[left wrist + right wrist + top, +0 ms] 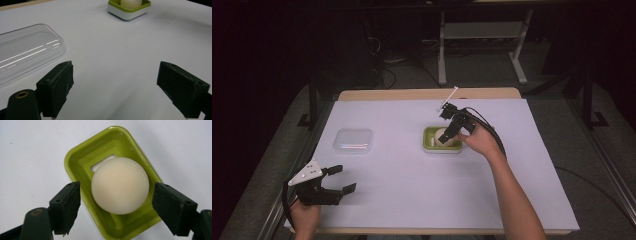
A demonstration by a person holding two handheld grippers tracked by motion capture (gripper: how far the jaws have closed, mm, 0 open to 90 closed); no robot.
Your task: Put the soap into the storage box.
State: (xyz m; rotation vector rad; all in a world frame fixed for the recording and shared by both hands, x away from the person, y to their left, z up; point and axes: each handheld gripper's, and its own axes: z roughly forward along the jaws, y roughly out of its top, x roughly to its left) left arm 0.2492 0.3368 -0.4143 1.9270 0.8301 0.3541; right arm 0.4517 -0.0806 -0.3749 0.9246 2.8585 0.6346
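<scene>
No text, label, brand, number or sign can be read in any of the views. The round cream soap (120, 185) is seen to be plain and unstamped, and no marking is carried by the green soap dish (82, 157) in which it lies. No print is borne by the clear plastic lid (25, 53) or by the white table cover (412, 190). The black pads (67, 206) of the gripper are likewise left unmarked.
</scene>
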